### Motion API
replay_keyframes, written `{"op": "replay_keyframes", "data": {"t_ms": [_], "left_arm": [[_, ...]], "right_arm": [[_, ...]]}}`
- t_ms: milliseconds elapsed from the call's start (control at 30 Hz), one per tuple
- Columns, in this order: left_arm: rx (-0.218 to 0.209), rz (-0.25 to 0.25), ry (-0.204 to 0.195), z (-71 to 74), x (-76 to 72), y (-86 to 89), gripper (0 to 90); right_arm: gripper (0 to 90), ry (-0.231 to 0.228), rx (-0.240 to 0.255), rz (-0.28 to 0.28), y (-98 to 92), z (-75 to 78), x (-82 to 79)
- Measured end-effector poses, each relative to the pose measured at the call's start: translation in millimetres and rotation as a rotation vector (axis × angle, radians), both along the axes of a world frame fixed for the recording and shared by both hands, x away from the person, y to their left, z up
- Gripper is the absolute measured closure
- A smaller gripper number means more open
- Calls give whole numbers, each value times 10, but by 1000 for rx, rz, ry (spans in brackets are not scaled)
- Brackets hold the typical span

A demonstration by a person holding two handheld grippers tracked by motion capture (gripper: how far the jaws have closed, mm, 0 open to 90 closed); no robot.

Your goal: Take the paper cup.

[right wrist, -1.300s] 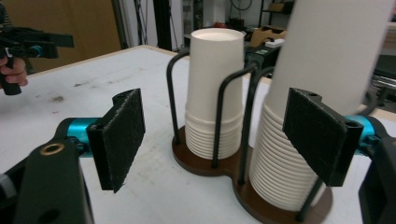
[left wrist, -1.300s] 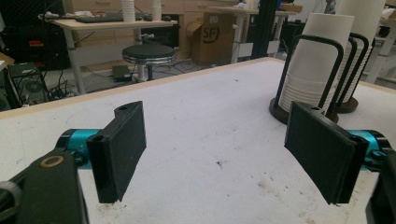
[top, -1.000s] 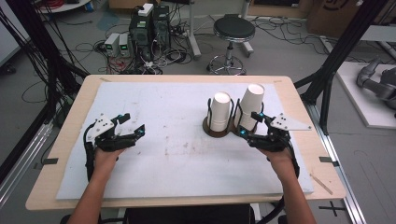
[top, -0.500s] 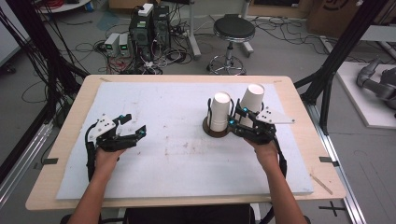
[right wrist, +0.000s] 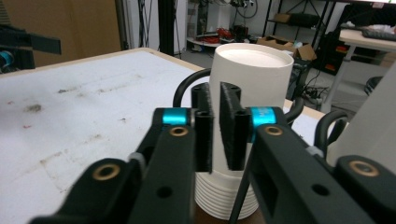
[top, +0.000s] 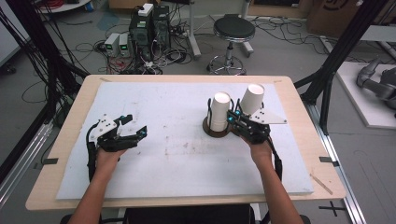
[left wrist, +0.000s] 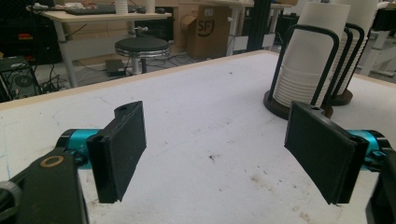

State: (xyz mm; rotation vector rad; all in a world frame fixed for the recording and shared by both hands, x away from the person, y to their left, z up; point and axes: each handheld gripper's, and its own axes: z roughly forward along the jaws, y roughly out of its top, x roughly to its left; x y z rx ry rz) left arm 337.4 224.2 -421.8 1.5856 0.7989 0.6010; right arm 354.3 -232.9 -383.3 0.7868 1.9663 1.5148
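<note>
From the person's side of the table (top: 154, 186), the right gripper (right wrist: 219, 126) is the nearer tool. Its jaws have just been closing and now stand nearly together, a thin gap between the pads and nothing visibly pinched there. Directly ahead of its tips, just beyond them, stands the stack of paper cups (right wrist: 245, 116) in a black wire holder (top: 218, 129), long axis upright, mouths down. A second stack (top: 252, 99) leans beside it, farther to the right. The left gripper (left wrist: 219, 154) hovers well apart across the white mat, jaws wide and holding nothing, so the right hand probably makes the reach.
</note>
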Motion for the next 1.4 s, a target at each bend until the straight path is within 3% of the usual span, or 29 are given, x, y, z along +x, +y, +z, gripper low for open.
{"op": "replay_keyframes", "data": {"t_ms": [300, 367, 500, 600, 1033, 1400], "left_arm": [[3, -3, 3, -7, 4, -7, 205], [-1, -2, 4, -10, 7, -15, 205], [1, -5, 4, -10, 7, -19, 206], [4, -4, 5, -13, 11, -18, 206], [4, -7, 7, -19, 15, -27, 206], [-8, -12, 7, -48, 57, -65, 205]], "right_arm": [[900, 33, -36, -55, 102, -191, 15], [900, 64, -49, -56, 148, -272, 34], [900, 74, -66, -47, 214, -319, 56], [900, 117, -62, -52, 240, -372, 81], [900, 185, -106, -57, 332, -513, 147], [900, 234, -107, -108, 368, -573, 164]]}}
